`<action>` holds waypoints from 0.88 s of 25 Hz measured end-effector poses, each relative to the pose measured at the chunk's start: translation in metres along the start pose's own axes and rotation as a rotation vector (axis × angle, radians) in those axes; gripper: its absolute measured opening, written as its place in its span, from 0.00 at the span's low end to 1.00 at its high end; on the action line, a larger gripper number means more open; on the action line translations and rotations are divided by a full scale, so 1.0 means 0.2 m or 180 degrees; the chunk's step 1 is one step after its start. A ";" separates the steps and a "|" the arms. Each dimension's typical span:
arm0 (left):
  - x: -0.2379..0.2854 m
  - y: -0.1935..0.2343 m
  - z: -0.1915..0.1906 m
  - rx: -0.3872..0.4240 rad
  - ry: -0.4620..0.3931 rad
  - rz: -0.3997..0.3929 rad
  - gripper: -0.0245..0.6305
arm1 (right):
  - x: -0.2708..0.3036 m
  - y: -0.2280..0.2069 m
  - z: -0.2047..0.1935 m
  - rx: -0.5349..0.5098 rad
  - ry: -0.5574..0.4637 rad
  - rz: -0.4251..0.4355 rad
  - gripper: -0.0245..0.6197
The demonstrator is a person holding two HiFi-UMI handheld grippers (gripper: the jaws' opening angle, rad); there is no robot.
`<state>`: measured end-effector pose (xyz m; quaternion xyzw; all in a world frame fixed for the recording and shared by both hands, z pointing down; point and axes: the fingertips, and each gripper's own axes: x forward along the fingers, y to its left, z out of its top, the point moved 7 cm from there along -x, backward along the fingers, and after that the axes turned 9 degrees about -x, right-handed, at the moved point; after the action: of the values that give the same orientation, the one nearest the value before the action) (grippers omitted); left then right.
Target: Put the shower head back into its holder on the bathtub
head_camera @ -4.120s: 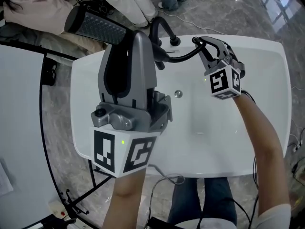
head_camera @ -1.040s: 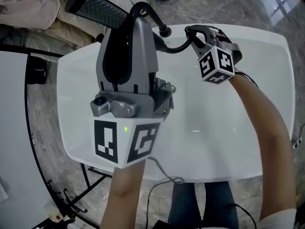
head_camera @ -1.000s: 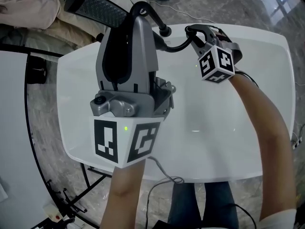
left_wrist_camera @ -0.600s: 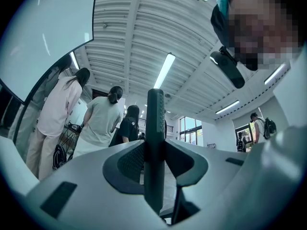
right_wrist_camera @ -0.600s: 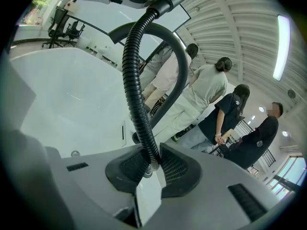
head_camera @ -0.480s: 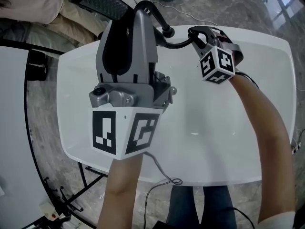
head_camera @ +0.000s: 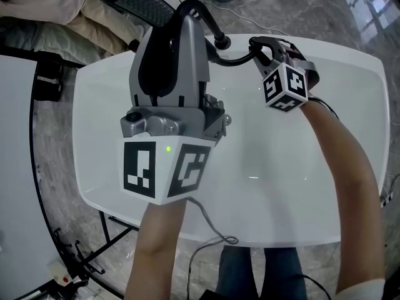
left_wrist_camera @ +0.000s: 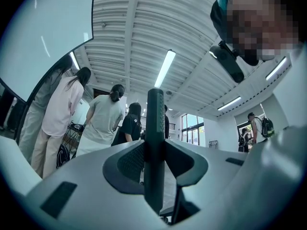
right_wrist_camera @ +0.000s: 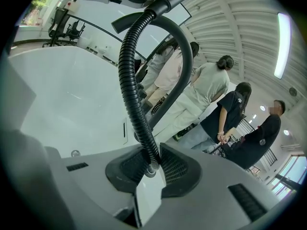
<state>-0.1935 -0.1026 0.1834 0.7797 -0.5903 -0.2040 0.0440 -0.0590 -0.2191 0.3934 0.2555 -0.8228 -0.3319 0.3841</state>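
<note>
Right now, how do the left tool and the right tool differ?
The left tool is clamped on the shower head, a straight dark bar; the right tool is clamped on the ribbed black hose, which curves. The left tool tilts up toward the ceiling; the right tool tilts down toward the bathtub. Both are shut on something.

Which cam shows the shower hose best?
Right gripper view: the ribbed hose arcs up through the frame from the right gripper, shut on it. Head view shows only a short black stretch by that gripper. Left gripper view shows no hose, only the shower head handle between its jaws.
</note>
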 end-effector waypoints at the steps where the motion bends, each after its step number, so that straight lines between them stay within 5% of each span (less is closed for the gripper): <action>1: 0.00 0.00 -0.01 0.0001 0.0003 -0.0002 0.23 | 0.01 0.00 0.00 0.0028 -0.0001 0.0005 0.14; 7: 0.02 -0.02 -0.02 -0.0011 -0.0005 -0.0034 0.23 | 0.00 0.02 -0.02 0.0211 -0.0066 0.0026 0.15; 10: 0.04 -0.03 -0.03 -0.0028 -0.0001 -0.0041 0.23 | -0.04 0.04 -0.05 0.0446 -0.0096 -0.0045 0.25; 17: 0.10 -0.09 -0.08 -0.0019 0.0064 -0.0076 0.23 | -0.36 0.17 -0.11 0.1016 -0.0300 -0.0402 0.25; 22: 0.13 -0.13 -0.13 0.0038 0.0119 -0.0092 0.23 | -0.64 0.29 -0.15 0.1551 -0.0384 -0.0565 0.09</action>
<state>-0.1557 -0.1239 0.1922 0.7920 -0.5793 -0.1865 0.0474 0.0284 -0.1051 0.3915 0.3914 -0.8742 -0.1710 0.2309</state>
